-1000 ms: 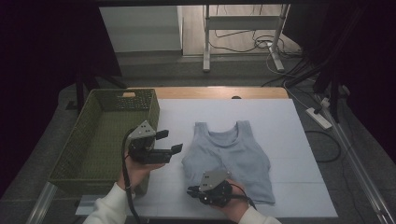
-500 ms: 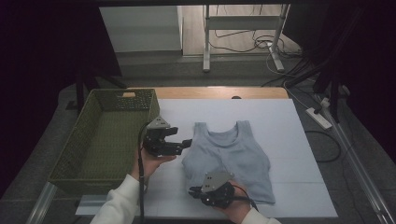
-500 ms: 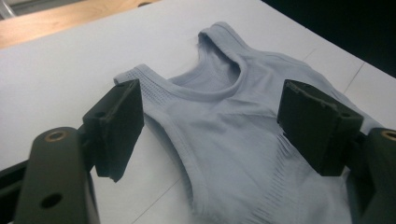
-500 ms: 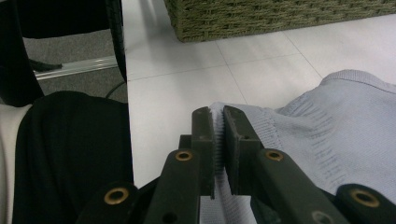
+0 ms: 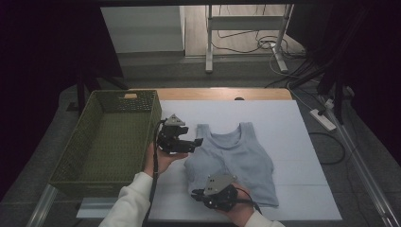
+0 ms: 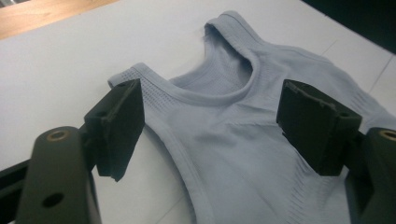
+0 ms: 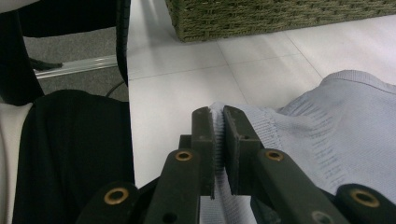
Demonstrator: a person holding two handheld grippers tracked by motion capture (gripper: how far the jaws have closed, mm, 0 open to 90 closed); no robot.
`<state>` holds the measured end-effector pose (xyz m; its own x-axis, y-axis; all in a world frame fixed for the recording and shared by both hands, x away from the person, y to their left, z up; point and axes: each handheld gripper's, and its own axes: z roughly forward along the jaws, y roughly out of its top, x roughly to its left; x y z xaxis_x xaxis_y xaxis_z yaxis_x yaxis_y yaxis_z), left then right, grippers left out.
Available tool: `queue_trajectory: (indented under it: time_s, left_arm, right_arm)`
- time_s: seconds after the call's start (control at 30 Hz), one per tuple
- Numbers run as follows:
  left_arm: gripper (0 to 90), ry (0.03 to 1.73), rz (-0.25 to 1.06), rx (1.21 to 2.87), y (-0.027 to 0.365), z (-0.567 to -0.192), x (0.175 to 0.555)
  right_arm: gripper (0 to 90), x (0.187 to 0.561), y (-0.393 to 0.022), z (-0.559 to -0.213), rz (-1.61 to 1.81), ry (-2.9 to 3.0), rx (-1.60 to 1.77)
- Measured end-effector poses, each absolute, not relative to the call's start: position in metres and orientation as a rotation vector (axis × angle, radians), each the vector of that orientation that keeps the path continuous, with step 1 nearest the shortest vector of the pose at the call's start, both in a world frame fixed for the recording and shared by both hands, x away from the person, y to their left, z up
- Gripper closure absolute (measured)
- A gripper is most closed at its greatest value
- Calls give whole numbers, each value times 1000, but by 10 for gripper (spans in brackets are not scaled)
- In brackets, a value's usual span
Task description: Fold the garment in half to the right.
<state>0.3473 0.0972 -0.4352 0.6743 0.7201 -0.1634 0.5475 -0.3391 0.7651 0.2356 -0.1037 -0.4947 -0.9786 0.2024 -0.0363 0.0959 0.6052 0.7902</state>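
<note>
**Left claw lining up on the top's near strap**

The grey tank top (image 5: 234, 158) is lying flat on the white table (image 5: 302, 142), its long axis running neck-far to hem-near. The right claw (image 7: 218, 122) is clamping the hem corner. The left claw (image 6: 210, 123), spread and empty, is hovering beside the strap. The green basket (image 5: 71, 165) is flanking its left; open room is lying to the right.
</note>
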Motion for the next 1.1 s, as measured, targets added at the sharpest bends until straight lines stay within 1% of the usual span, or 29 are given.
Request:
queue_trajectory:
  time_s: [0.3,0.77,1.1]
  left_arm:
    - [244,976,266,2066,79,-442,362]
    - [259,1014,266,2026,82,-451,381]
    - [266,984,279,2032,83,-457,396]
  right_arm:
    - [832,236,-104,-495,1317,2703,246]
    - [832,235,-106,-495,1318,2702,253]
    - [832,235,-106,-496,1317,2706,245]
